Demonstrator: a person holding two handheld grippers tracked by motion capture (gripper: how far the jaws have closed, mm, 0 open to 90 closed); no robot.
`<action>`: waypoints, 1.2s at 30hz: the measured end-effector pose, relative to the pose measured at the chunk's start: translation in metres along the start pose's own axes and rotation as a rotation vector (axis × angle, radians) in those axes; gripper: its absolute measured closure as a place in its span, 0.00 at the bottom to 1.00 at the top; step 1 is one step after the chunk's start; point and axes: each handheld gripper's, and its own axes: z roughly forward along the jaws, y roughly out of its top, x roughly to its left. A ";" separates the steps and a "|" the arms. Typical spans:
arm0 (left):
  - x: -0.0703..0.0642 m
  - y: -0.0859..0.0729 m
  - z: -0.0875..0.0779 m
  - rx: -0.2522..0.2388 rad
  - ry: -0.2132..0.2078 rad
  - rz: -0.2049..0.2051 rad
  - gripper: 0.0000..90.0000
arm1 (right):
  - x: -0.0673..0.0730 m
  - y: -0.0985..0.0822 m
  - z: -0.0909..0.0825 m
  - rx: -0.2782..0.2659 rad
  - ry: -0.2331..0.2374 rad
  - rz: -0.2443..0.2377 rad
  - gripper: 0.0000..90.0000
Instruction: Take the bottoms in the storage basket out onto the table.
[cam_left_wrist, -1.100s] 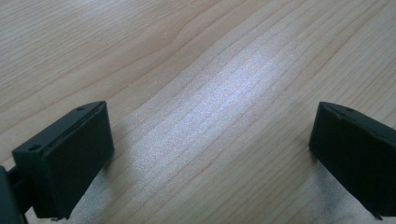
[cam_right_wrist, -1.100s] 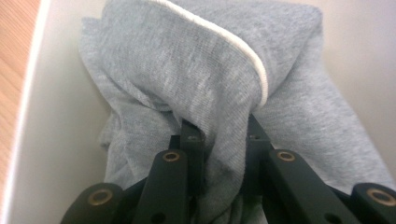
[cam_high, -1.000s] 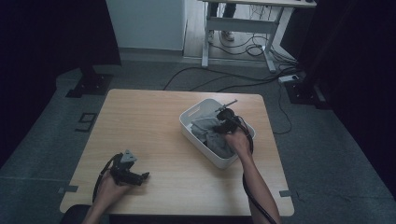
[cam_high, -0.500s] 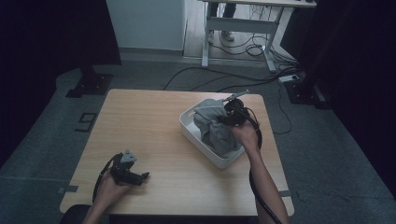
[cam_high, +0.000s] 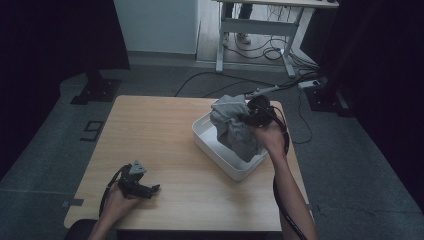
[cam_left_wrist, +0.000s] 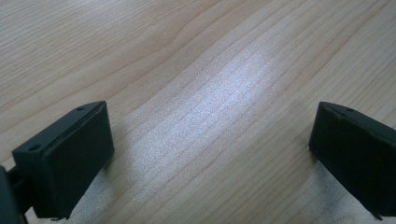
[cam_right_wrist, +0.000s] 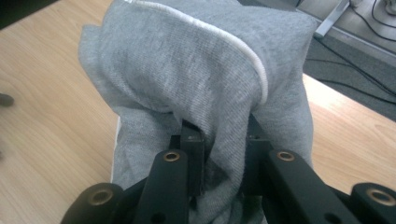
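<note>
A grey knitted garment (cam_high: 235, 127) with a white seam hangs above the white bin (cam_high: 212, 146), lifted partly out of it. My right gripper (cam_high: 246, 119) is shut on a fold of this garment (cam_right_wrist: 201, 88), the cloth bunched between its black jaws and draped over them (cam_right_wrist: 223, 158). The lower end of the cloth still reaches into the bin. My left gripper (cam_high: 152, 190) rests on the wooden table (cam_high: 150, 135) near its front left edge, held by a hand. Its jaws stand wide apart over bare wood (cam_left_wrist: 210, 154), with nothing between them.
The white bin sits on the right half of the table. Behind the table, on the grey floor, lie cables (cam_high: 220, 80) and a desk frame (cam_high: 260, 30). A black stand base (cam_high: 95, 90) sits at the far left.
My right gripper has risen with the grey garment, pulling it up out of the white bin. The left gripper has stayed where it was.
</note>
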 end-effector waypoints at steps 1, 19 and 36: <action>0.000 0.000 0.000 0.000 0.000 0.000 0.00 | 0.000 0.001 -0.002 -0.003 0.001 0.002 0.84; 0.000 0.000 0.000 0.001 0.001 0.000 0.00 | 0.020 0.025 -0.040 -0.053 0.029 -0.033 0.84; 0.000 0.000 0.000 0.002 0.000 0.001 0.00 | 0.077 0.053 -0.058 -0.101 0.151 -0.126 0.84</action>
